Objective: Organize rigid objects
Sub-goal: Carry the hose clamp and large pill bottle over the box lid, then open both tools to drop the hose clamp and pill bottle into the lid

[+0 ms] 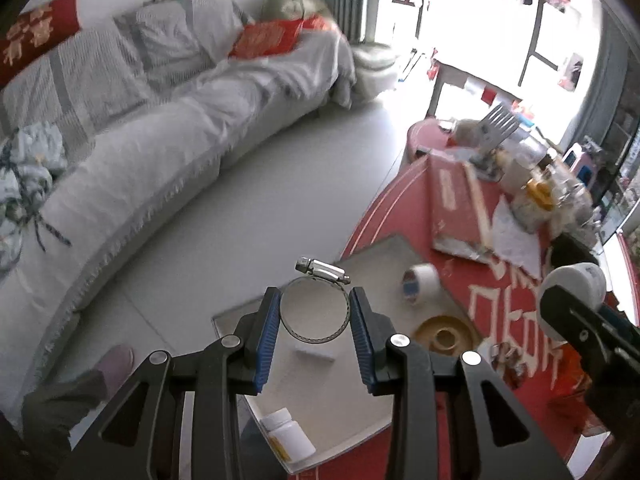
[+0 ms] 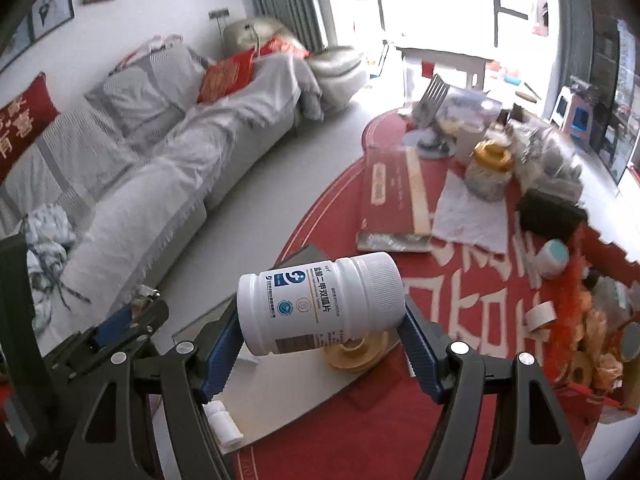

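the left gripper pinched a round steel hose clamp between its blue ribbed pads, the ring standing upright in the gap with its screw housing at the top. it hung in the air above a grey rectangular mat lying on a table covered with a red cloth bearing white characters.

the right gripper held a white plastic pill bottle with a blue-and-white label sideways, one pad on its base and the other against the ribbed cap (the cap pointed to the right in the right wrist view). that bottle also floated clear of the table, above the mat's far part.

on the mat lay a smaller white pill bottle on its side near the close edge, and a small flat white piece beyond it. a roll of white tape stood at the mat's right edge, and a tan tape spool lay flat just beside it. farther back on the cloth were a long red box and a crumpled sheet of white paper. a grey-covered sofa ran along the left.
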`<control>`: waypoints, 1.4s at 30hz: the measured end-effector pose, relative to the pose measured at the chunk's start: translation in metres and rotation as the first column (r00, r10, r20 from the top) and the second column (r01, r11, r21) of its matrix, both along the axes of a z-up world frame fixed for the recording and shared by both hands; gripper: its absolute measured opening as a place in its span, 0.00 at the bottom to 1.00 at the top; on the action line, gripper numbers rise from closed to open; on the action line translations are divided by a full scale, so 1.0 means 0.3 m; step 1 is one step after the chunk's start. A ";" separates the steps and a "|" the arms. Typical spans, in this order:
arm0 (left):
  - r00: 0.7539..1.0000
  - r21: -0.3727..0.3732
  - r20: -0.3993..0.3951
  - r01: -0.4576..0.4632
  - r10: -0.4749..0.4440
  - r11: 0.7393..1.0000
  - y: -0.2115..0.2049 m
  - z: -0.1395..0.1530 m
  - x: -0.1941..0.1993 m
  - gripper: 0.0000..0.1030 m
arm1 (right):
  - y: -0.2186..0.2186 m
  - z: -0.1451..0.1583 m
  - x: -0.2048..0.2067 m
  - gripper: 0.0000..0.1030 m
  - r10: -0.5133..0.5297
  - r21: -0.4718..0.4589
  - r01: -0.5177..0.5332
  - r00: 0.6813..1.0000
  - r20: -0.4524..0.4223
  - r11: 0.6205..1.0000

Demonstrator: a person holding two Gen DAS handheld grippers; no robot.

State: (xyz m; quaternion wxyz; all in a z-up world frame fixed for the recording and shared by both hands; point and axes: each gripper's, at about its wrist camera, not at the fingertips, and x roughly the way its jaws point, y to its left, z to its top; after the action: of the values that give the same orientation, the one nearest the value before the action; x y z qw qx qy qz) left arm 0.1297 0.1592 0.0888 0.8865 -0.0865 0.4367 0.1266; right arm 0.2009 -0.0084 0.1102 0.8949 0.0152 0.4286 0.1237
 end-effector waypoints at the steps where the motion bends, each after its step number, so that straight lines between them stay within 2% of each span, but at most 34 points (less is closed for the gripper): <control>1: 1.000 -0.002 -0.018 -0.004 0.004 1.000 0.004 -0.029 0.011 0.37 | 0.014 -0.028 0.012 0.72 0.005 -0.009 -0.005 1.000 -0.017 1.000; 7: 0.987 0.025 -0.159 -0.006 0.010 1.000 0.001 -0.248 0.054 0.36 | 0.059 -0.213 0.038 0.72 0.015 -0.089 -0.025 0.994 -0.109 0.996; 13: 0.974 0.016 -0.225 -0.006 0.009 1.000 -0.001 -0.356 0.060 0.37 | 0.056 -0.336 0.048 0.72 0.018 -0.115 -0.040 0.982 -0.186 0.993; 42: 0.963 0.008 -0.269 -0.027 0.029 1.000 0.040 -0.432 0.103 0.37 | 0.149 -0.424 0.110 0.72 0.042 -0.130 -0.075 0.971 -0.237 0.989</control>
State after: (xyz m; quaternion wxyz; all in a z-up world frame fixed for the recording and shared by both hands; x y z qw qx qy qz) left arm 0.1605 0.1711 -0.0406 0.8172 -0.0727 0.5515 0.1506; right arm 0.2340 0.0362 -0.0169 0.8331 -0.0449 0.5387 0.1176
